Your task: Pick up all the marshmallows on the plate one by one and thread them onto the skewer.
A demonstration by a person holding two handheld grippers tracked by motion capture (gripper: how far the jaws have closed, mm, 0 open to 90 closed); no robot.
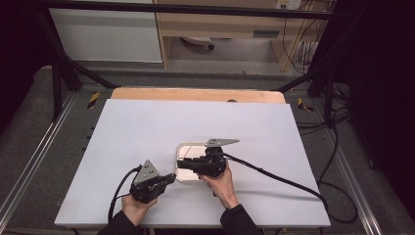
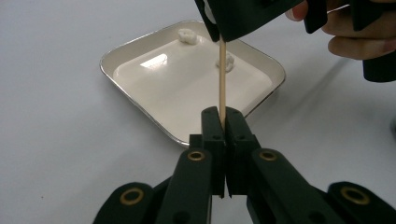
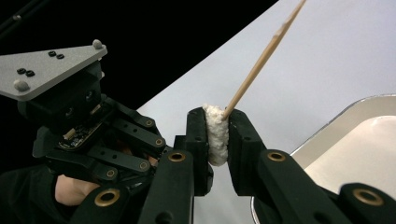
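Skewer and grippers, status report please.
Left gripper shut on wooden skewer. Right gripper shut on white lump, skewer tip in it. Two lumps left in tray. Nothing obstructing.

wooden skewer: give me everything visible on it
The wooden skewer is a thin, straight, pale tan stick with a pointed tip. The left gripper clamps one end between shut jaws. The other end is stuck into a white, spongy lump, which the right gripper pinches. It spans between both grippers, above the tray's near edge.

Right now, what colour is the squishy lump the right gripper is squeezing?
White. The lump shows best in the right gripper view, pinched in the right gripper on the wooden stick.
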